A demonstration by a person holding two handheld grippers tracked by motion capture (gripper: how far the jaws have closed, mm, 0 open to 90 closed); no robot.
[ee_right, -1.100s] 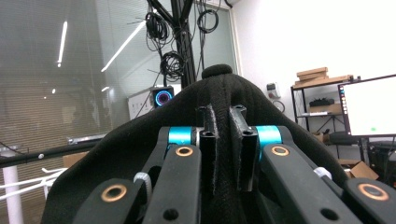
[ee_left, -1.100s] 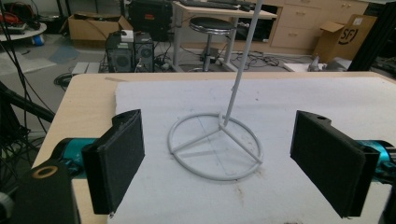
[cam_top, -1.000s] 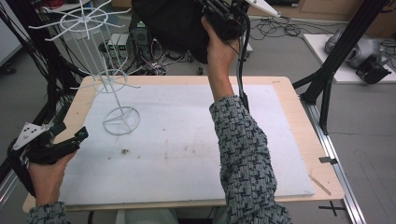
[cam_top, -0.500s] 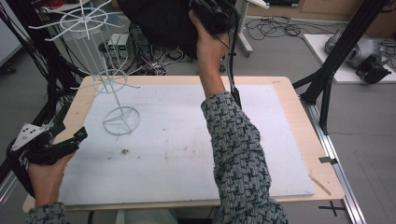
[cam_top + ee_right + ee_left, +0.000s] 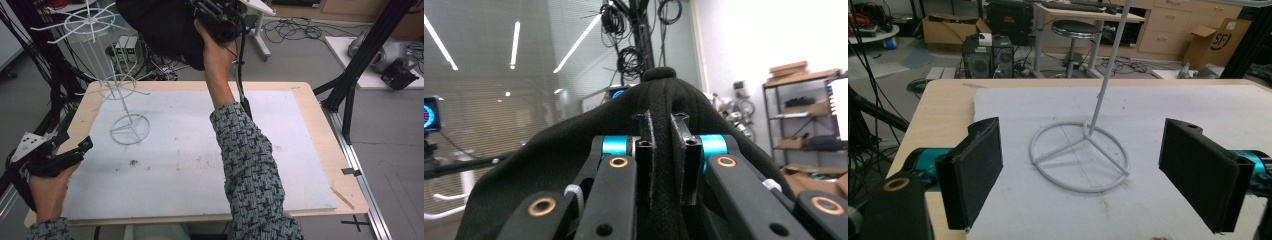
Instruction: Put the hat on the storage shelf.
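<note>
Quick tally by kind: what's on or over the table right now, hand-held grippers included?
Black cap: 1, clamped in the right hand-held gripper
White wire rack: 1, standing on the white mat
White mat: 1
Hand-held grippers: 2, the left hand-held gripper open and holding nothing
Total: 5

A lab or workshop — desktop computers (image 5: 987, 54), loose cables (image 5: 295, 30), cardboard boxes (image 5: 950, 31), storage shelving (image 5: 804, 110).

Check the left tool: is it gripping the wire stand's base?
No: the left tool is open, and the stand's base ring lies apart beyond it.
</note>
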